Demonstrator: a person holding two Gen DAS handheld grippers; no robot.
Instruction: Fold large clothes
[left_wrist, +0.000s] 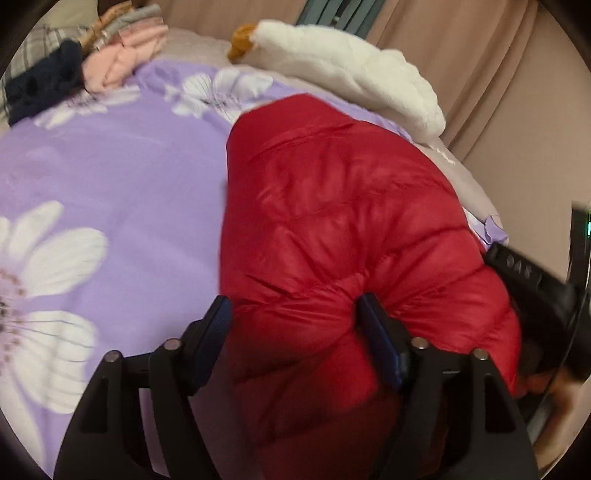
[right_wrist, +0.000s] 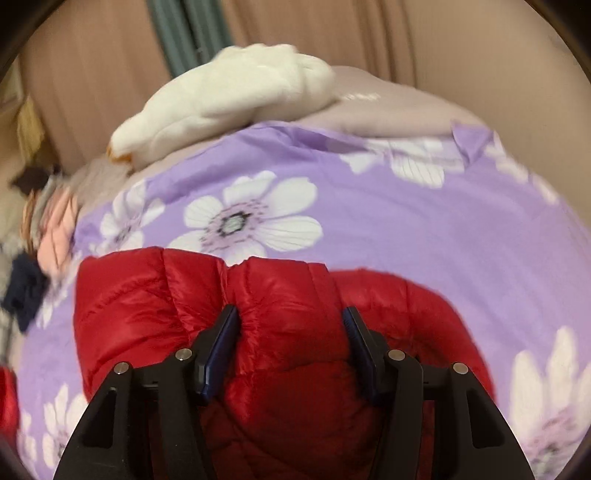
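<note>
A big bed cover (right_wrist: 424, 229), purple with white flowers, is spread flat, and everything else is laid on it. On top of it lies the puffy red jacket (left_wrist: 343, 221), already doubled over into a thick bundle. In the left wrist view its long side is seen running away from the gripper, up toward a soft white toy (left_wrist: 354, 70) at the far edge. A small heap of other clothes (left_wrist: 85, 62) is piled in the far corner, well apart from the jacket.

The jacket is gripped at its near end by both tools. The left gripper (left_wrist: 295, 321) is clamped on a fat roll of red cloth. The right gripper (right_wrist: 291, 332) is clamped on another thick fold just beside it. Both ends are held about equally near, so the next fold is likely to be carried away, along the jacket's long side.
</note>
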